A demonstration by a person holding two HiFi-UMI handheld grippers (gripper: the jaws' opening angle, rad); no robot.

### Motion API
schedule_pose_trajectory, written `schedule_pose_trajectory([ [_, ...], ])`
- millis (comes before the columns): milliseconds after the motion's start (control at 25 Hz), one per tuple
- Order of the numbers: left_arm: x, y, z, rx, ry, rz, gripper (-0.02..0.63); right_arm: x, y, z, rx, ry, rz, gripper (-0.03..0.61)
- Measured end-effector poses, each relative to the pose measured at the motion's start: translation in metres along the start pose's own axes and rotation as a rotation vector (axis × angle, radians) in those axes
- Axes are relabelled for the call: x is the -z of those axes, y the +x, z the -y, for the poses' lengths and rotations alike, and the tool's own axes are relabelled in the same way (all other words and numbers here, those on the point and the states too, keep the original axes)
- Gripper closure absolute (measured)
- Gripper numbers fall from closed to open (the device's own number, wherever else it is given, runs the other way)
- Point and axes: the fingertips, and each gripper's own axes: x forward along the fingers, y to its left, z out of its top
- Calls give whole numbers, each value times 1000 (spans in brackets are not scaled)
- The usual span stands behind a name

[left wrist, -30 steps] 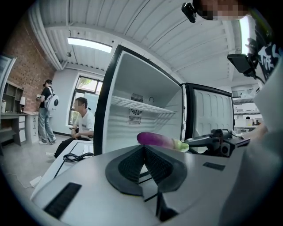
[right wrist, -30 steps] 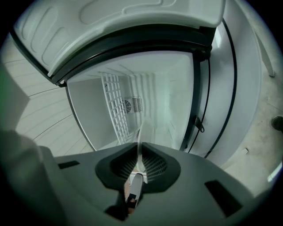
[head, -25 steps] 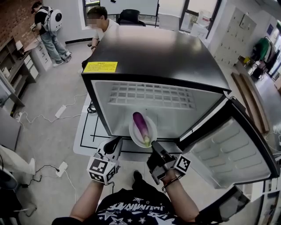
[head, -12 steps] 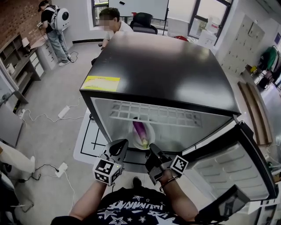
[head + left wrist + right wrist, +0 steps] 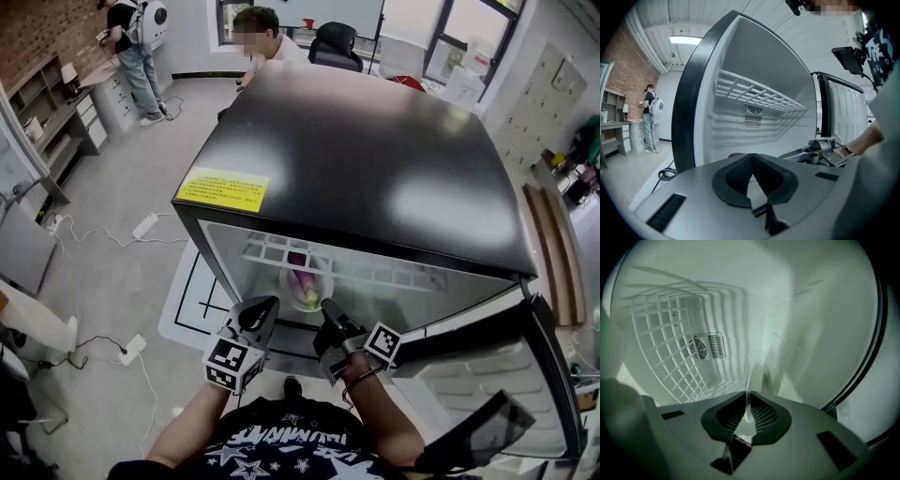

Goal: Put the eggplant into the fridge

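A purple eggplant [image 5: 298, 269] lies on a white plate [image 5: 306, 292] inside the open black fridge [image 5: 375, 159], under its wire shelf [image 5: 281, 251]. My right gripper [image 5: 328, 307] is shut on the plate's near rim. In the right gripper view the plate [image 5: 756, 378] stands edge-on between the pads, and my right gripper [image 5: 747, 404] points into the white fridge interior. My left gripper [image 5: 265, 305] hovers at the fridge's front opening, left of the plate, shut with nothing in it. In the left gripper view a sliver of the eggplant [image 5: 736, 154] shows just past the left gripper [image 5: 751, 158].
The fridge door [image 5: 497, 375] hangs open at the right. A fan vent [image 5: 705, 347] sits on the back wall of the fridge. Cables and a power strip [image 5: 130, 349] lie on the floor at the left. Two people [image 5: 141, 37] are at the room's far end.
The plate with the eggplant has gone deeper into the fridge, under the wire shelf, with the right gripper still on its rim. The head view has shifted over the fridge top.
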Motion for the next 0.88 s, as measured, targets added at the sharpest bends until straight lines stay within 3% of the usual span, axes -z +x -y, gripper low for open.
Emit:
schedule_pose_trajectory([
  [880, 6, 9, 1, -3, -19, -9, 604, -8, 17, 13, 43, 5, -27, 554],
])
